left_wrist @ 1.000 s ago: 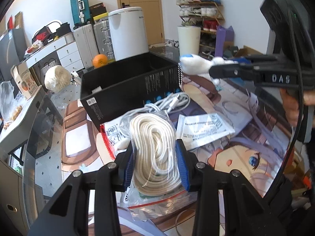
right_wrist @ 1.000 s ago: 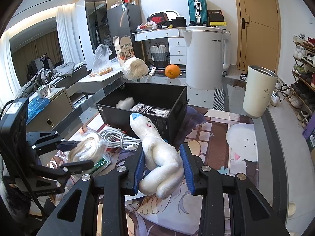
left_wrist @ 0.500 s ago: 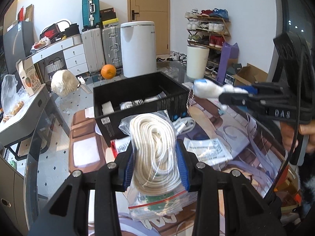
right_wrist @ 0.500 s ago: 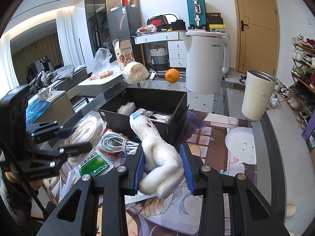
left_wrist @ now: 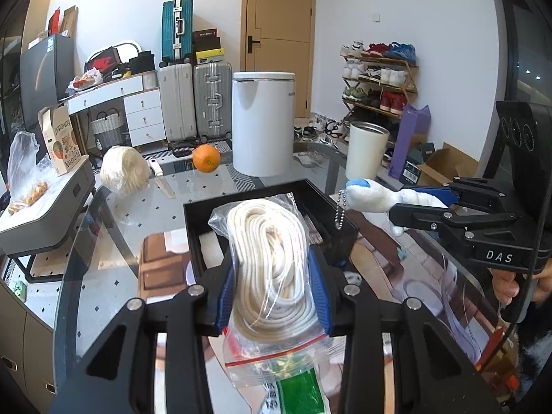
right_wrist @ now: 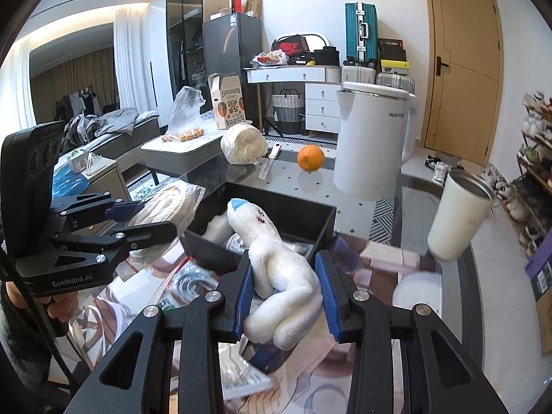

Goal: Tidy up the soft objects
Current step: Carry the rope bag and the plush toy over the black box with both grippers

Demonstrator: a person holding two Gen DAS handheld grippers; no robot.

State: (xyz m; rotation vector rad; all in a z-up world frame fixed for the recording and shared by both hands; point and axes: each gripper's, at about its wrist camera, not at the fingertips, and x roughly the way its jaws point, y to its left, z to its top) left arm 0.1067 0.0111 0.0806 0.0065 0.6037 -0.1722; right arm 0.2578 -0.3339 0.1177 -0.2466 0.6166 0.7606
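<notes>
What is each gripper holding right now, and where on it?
Left gripper clamps the bagged white rope coil across its lower middle. Right gripper clamps the white plush toy around its body; the blue-tipped head sticks forward.

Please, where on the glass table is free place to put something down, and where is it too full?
Bare glass lies between the black open box, the orange and the white cylindrical appliance. A small patch lies between the appliance and the cream steel tumbler. In front of the box, packets and cables crowd it.

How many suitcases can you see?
3. A teal hard-shell suitcase stands on top of a white suitcase, with a ribbed silver suitcase beside it. More may be hidden.
</notes>
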